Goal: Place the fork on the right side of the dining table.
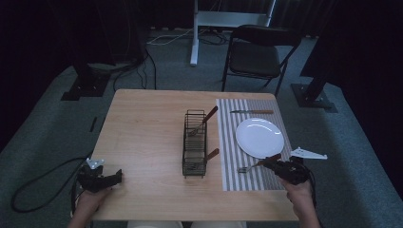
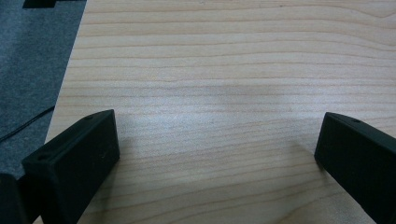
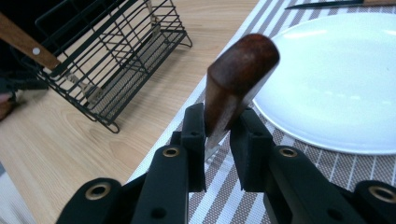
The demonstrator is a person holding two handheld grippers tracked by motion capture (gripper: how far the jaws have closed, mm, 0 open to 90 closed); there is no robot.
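Right gripper [image 3: 217, 135] fingers clamp a wooden-handled fork [image 1: 252, 166] on the striped placemat [image 1: 233, 156]; left gripper [image 1: 116, 176] fingers spread over the worktop [image 1: 147, 128].

No text, label, brand, number or sign can be read on anything here.

left gripper [image 1: 118, 176]: black, blocky jaws | right gripper [image 3: 217, 135]: black, brass-ringed screw holes, grey plate
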